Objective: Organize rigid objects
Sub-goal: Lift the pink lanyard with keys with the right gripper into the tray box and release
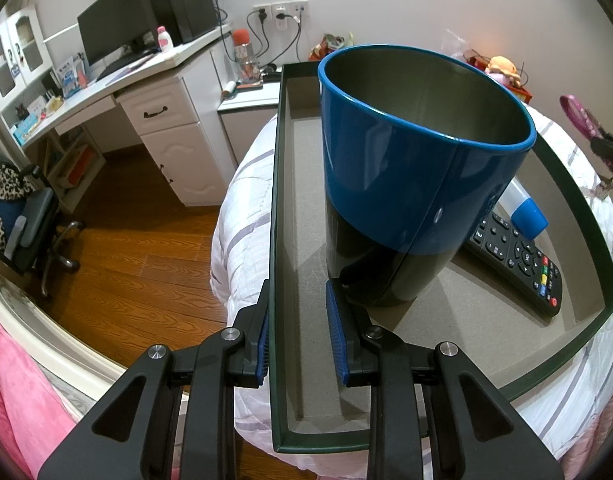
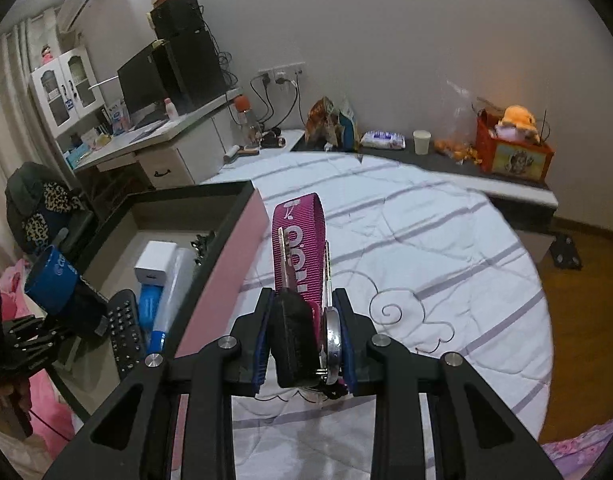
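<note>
Left gripper point(image 1: 300, 344): fingers narrow, clamped on the left wall of the box point(image 1: 275, 240). Mug point(image 1: 410, 168) and remote point(image 1: 518, 260) lie inside. Right gripper point(image 2: 304, 338): fingers narrow, holding the keys point(image 2: 296, 336) with pink strap point(image 2: 300, 240) above the bed point(image 2: 426, 260), right of the box.

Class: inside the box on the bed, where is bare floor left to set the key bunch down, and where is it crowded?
Free: the box floor's strip between its left wall and the blue cup, plus the near end. Crowded: beyond the cup, by the remote and the blue-capped tube.

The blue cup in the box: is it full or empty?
Empty as far as visible: the left wrist view looks into the blue cup and shows bare metal walls; its bottom is hidden.
</note>
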Demonstrator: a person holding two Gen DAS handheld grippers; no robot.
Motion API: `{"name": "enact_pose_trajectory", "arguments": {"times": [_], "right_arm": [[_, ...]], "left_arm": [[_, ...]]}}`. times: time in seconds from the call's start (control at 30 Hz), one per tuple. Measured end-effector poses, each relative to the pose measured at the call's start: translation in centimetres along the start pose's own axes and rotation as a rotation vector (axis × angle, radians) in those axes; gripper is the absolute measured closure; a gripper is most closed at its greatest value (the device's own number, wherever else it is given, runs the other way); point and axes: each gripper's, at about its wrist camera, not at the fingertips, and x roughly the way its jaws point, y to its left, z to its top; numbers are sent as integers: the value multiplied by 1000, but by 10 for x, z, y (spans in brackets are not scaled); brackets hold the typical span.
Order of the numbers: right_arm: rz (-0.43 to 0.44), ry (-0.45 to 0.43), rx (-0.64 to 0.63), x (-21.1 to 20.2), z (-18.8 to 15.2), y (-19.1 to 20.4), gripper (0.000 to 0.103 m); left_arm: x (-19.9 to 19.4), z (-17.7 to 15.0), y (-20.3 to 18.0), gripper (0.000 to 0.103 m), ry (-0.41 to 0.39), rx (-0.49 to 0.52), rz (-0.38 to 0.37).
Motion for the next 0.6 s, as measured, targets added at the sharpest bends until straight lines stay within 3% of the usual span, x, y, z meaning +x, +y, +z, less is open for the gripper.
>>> {"name": "enact_pose_trajectory", "arguments": {"times": [0.6], "right_arm": [[-15, -82, -169, -48, 26, 61, 74]], "left_arm": [[0, 0, 0, 79, 0, 0, -1]]}}
